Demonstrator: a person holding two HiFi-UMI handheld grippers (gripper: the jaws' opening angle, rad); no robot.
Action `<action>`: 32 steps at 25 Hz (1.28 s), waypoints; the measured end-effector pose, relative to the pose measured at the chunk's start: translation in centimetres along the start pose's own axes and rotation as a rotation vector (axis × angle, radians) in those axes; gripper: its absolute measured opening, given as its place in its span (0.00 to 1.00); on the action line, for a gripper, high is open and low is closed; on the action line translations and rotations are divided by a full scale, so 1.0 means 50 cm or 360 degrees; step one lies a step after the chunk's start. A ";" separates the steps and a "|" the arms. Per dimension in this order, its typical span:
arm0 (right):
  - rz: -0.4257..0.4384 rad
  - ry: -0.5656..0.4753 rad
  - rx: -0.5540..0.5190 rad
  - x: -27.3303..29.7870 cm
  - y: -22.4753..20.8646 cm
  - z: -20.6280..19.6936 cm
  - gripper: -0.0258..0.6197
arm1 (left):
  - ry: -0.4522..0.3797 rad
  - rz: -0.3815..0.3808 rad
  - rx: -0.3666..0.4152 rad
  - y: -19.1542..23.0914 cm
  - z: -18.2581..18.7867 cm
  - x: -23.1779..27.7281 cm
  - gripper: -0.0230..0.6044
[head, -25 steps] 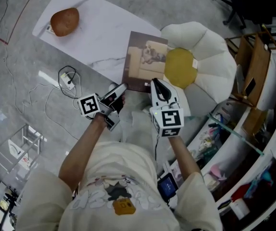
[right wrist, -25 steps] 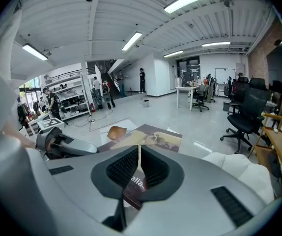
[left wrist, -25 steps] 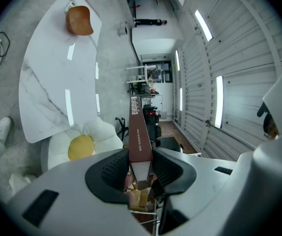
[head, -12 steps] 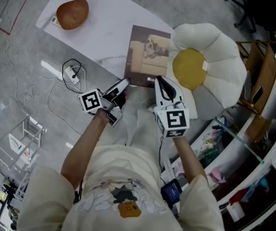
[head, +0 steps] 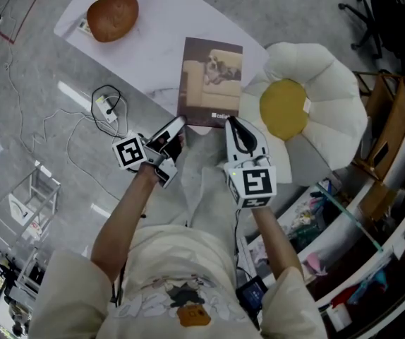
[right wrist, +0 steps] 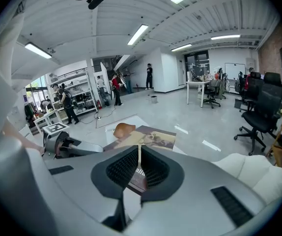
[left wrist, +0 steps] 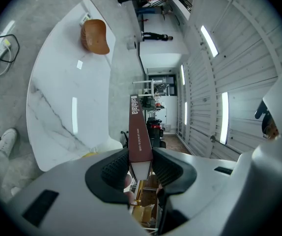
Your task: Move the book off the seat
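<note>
Pinches one thin, rectangular brown book (head: 212, 76) by its spine between the ribbed pads of the left gripper (left wrist: 140, 156), over the edge of one glossy marble table (head: 153, 41), beside one plush petal-shaped seat (head: 329, 97) with a yellow centre. Presses together the jaws of the right gripper (right wrist: 139, 162) at the book's near edge

The book (head: 211, 82) is being held by its near edge between the jaws of the left gripper (left wrist: 141, 165), its far end over the table (head: 153, 44), just left of the chair (head: 333, 83). A cushion (head: 284, 109) is being borne on the chair. A rounded object (head: 113, 17) is being kept at the table's far left end.
</note>
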State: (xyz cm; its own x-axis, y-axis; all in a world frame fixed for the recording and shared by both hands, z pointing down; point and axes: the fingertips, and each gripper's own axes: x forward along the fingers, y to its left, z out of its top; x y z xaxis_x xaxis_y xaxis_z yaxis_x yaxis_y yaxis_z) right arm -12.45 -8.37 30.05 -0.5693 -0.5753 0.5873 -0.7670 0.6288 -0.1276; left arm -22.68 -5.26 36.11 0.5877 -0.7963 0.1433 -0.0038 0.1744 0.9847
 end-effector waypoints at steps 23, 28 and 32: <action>0.0011 0.0210 0.0064 0.248 -0.038 -0.139 0.08 | -0.0085 0.0135 -0.0039 0.244 0.170 0.057 0.28; 0.0022 0.0274 0.0045 0.288 -0.047 -0.178 0.08 | -0.0128 0.0155 -0.0078 0.295 0.195 0.069 0.28; 0.0014 0.0281 0.0058 0.308 -0.049 -0.194 0.08 | -0.0136 0.0177 -0.0083 0.326 0.207 0.071 0.28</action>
State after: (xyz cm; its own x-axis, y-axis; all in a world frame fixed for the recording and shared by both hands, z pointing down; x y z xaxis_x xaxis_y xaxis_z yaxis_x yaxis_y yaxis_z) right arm -16.50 -13.69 47.18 -0.5180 -0.4669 0.7167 -0.7741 0.6124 -0.1605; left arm -29.06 -11.24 53.71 0.5151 -0.8164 0.2612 -0.0215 0.2923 0.9561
